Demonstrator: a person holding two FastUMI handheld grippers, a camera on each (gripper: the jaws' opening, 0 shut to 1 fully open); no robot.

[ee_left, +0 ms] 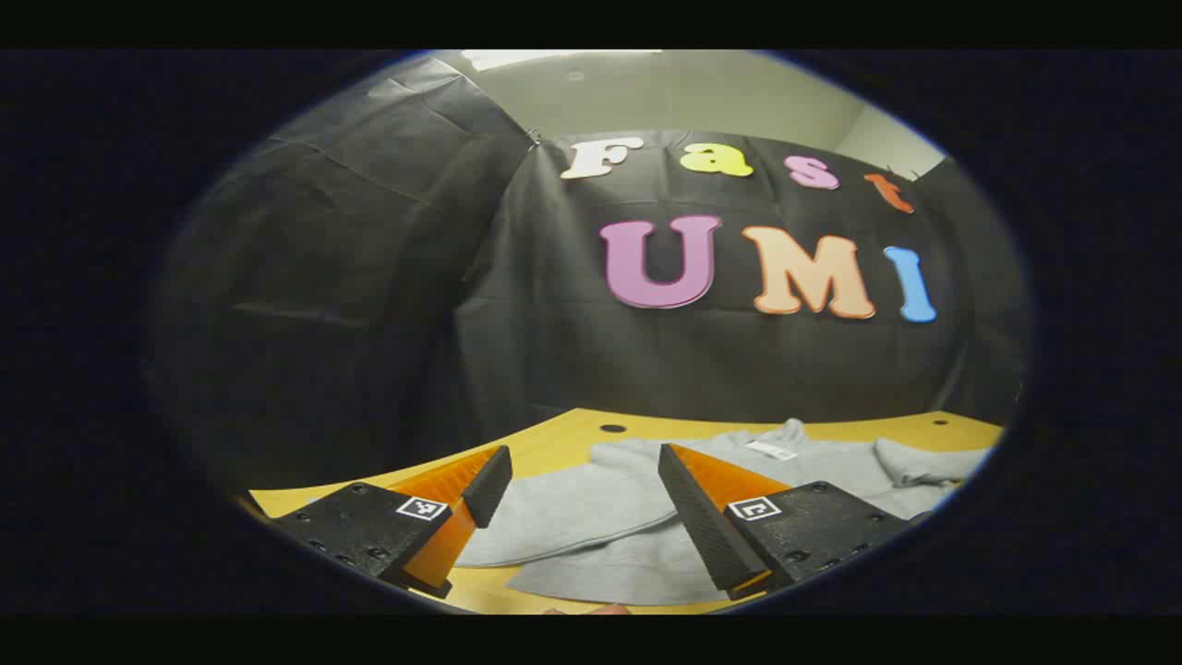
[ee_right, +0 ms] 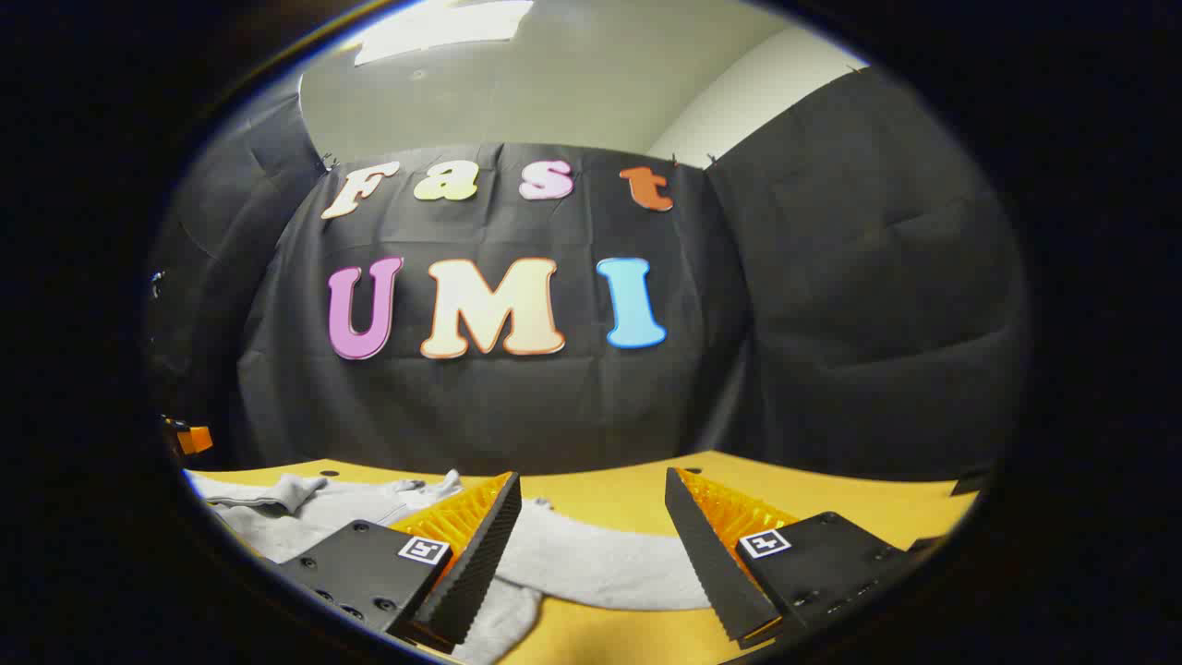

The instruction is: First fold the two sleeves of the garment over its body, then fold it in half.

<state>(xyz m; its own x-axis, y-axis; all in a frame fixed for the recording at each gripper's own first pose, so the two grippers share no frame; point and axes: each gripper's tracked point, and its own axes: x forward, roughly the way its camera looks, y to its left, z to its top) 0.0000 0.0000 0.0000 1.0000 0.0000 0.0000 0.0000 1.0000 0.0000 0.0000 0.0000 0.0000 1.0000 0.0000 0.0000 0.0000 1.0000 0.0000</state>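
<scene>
Desk (ee_left: pixel 563 434): yellow wooden top, lying across the lower part of both views, with small dark round holes (ee_left: pixel 612 428) showing near its far edge. Black cloth wall (ee_left: pixel 388 277): hanging behind the desk and wrapping round both sides of the booth, creasing in places. Pale ceiling (ee_right: pixel 554 83): showing above the cloth, with a bright light panel (ee_right: pixel 434 23) glowing at the top of the right gripper view.
</scene>
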